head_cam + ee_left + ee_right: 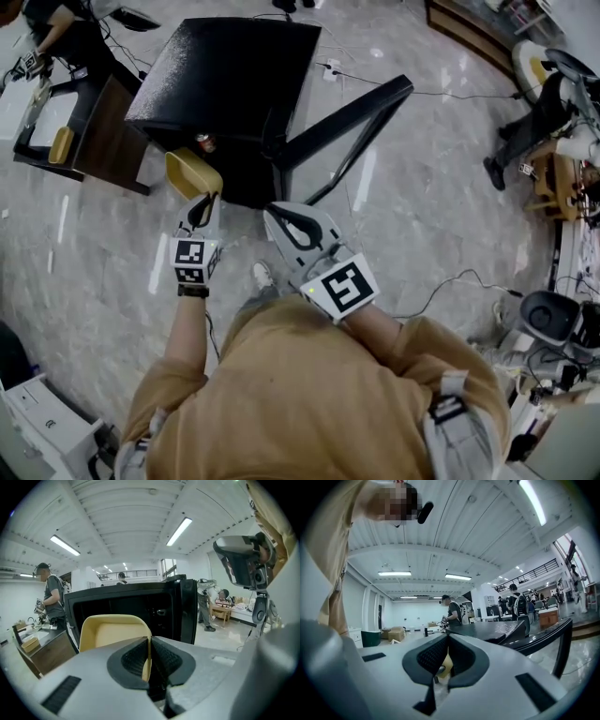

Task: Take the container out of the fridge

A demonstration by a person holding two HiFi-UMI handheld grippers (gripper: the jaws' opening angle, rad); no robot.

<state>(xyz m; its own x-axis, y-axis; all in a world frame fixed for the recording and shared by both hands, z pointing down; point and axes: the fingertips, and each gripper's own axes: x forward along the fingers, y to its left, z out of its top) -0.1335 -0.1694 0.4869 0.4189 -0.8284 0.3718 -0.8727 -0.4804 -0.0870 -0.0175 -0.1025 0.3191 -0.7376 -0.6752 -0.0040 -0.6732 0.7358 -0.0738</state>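
Observation:
A black fridge (230,70) stands on the floor with its door (347,122) swung open to the right. The yellow container (192,173) is out in front of the fridge's opening, and my left gripper (200,204) is shut on its near rim. In the left gripper view the container (112,632) fills the space before the dark fridge cavity (140,609), its rim pinched between the jaws of the left gripper (150,644). My right gripper (275,216) is beside it to the right, shut and holding nothing. In the right gripper view the right gripper (447,639) points past the fridge top (497,627).
A small red-topped can (204,142) sits in the fridge opening. A dark wooden desk (103,141) stands left of the fridge, with a person beside it. Cables (450,281) lie on the marble floor at right, near chairs and equipment (548,319).

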